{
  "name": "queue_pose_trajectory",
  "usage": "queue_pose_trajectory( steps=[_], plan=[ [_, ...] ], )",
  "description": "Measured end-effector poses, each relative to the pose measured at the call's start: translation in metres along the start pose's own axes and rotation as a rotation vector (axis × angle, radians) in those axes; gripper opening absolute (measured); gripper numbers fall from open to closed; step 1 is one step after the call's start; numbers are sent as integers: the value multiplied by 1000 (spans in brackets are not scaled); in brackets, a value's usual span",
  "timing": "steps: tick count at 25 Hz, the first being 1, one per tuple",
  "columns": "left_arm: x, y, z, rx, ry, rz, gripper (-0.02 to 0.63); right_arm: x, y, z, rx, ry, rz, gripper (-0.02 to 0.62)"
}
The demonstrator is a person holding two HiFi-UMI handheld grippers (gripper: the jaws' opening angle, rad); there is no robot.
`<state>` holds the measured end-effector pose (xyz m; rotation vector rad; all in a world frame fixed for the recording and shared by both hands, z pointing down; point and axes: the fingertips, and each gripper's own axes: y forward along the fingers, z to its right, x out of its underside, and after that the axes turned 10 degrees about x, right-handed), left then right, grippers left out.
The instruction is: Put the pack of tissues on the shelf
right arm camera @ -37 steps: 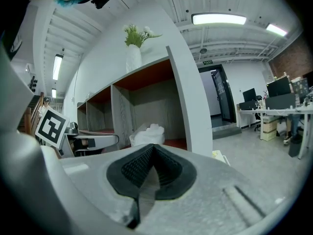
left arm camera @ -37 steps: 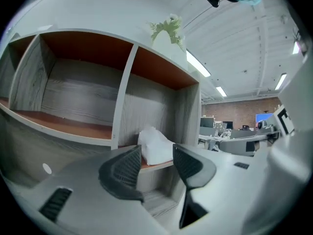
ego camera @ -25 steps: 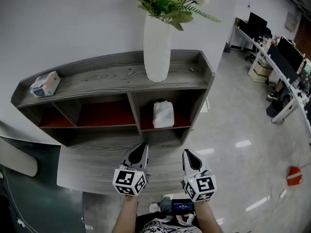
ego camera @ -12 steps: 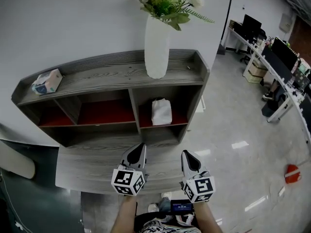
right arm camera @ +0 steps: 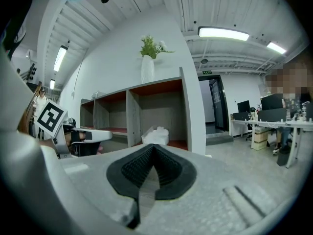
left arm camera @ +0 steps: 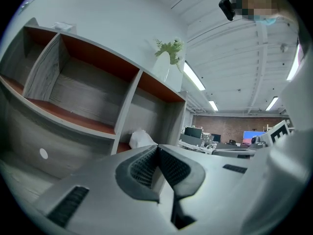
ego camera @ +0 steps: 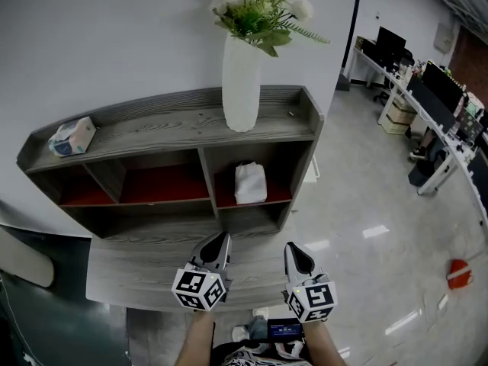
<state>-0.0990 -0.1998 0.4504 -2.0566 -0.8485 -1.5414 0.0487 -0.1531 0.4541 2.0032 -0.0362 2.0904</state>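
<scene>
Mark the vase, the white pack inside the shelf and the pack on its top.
vase (ego camera: 241,86): head view, middle of its body.
white pack (ego camera: 250,184): head view, its front face.
top pack (ego camera: 71,137): head view, its upper face.

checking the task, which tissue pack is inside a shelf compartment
The plain white soft pack, in the right-hand red-floored compartment of the grey wooden shelf. The blue-and-white pack lies on top of the shelf, at its left end.

Plain white wall behind a grey wood-grain shelf unit lined in red, glossy pale floor marked by light reflections; office desks with monitors ranged along the right, ceiling strip lights lit
</scene>
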Motion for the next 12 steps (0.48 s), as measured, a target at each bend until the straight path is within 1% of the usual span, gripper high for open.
queue_pose_trajectory(
  steps=[6,12],
  plan=[
    [8,1,2,1,5,-12,8,6,-2,3,7,5,-11,5],
    [1,5,1,0,17,-2,8,1,-2,7,8,1,1,5]
  ],
)
